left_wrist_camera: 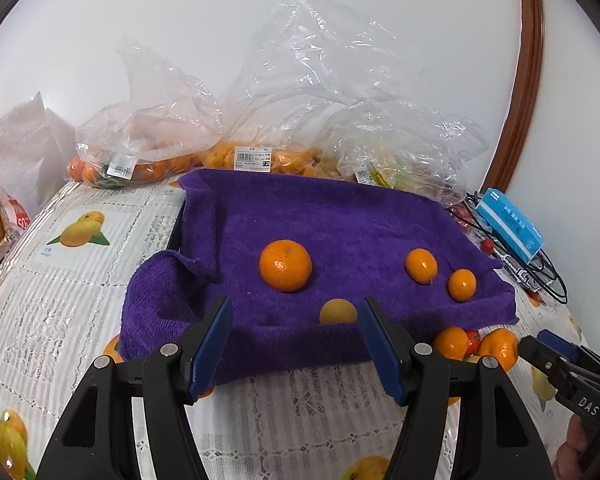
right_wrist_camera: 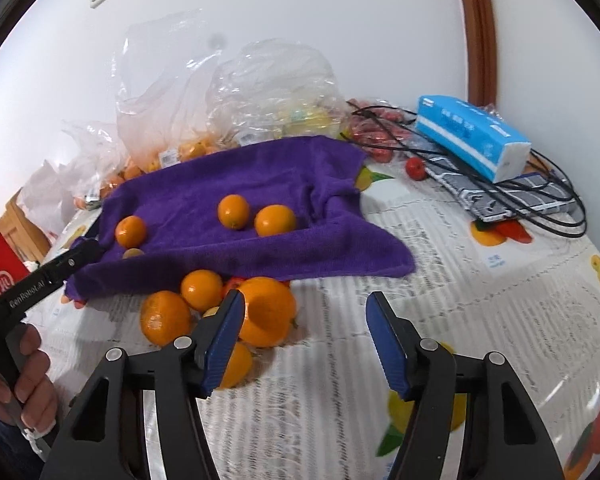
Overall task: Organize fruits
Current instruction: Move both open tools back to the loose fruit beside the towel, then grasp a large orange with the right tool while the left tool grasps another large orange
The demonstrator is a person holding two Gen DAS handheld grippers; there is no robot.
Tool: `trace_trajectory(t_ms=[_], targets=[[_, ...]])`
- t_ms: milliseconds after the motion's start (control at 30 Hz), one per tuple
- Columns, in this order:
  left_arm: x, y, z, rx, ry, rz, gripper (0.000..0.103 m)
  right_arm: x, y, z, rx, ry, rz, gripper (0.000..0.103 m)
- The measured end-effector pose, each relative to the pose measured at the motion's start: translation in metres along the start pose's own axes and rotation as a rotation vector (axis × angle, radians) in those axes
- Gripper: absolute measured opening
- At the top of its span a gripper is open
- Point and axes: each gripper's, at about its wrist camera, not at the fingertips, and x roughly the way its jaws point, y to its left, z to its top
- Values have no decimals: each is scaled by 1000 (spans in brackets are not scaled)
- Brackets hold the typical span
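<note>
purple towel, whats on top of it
Four fruits lie on the purple towel: a big orange, two smaller oranges and a yellowish fruit, half hidden by the towel's front fold.

A small yellowish round fruit (left_wrist_camera: 337,311) sits half sunk behind the front fold of the purple terry towel (left_wrist_camera: 340,220) — only its top shows. The loose oranges in front of the towel (right_wrist_camera: 204,290) overlap each other, and a red fruit (right_wrist_camera: 236,281) among them is nearly all covered. Fruit inside the crumpled clear plastic bags (left_wrist_camera: 148,128) is veiled — kinds hard to tell. The printing on the white price label (left_wrist_camera: 252,159) is too small to read. The blue tissue pack (left_wrist_camera: 510,224) hides part of the black cables (left_wrist_camera: 548,276).
</note>
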Motion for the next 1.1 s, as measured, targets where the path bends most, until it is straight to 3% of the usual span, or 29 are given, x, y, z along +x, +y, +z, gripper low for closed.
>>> trace_trajectory(t_ms=[467,633,1100], targets=[[2,-3,-1,22,6,-6,63,36,19,-1,-24,104,9,56],[1,-5,-1,27,3,-15,63,40,19,-1,-29,119,22,42],[-1,0,2,-23,17,-67,63,20,-14,-9,-25,110,-50,42]])
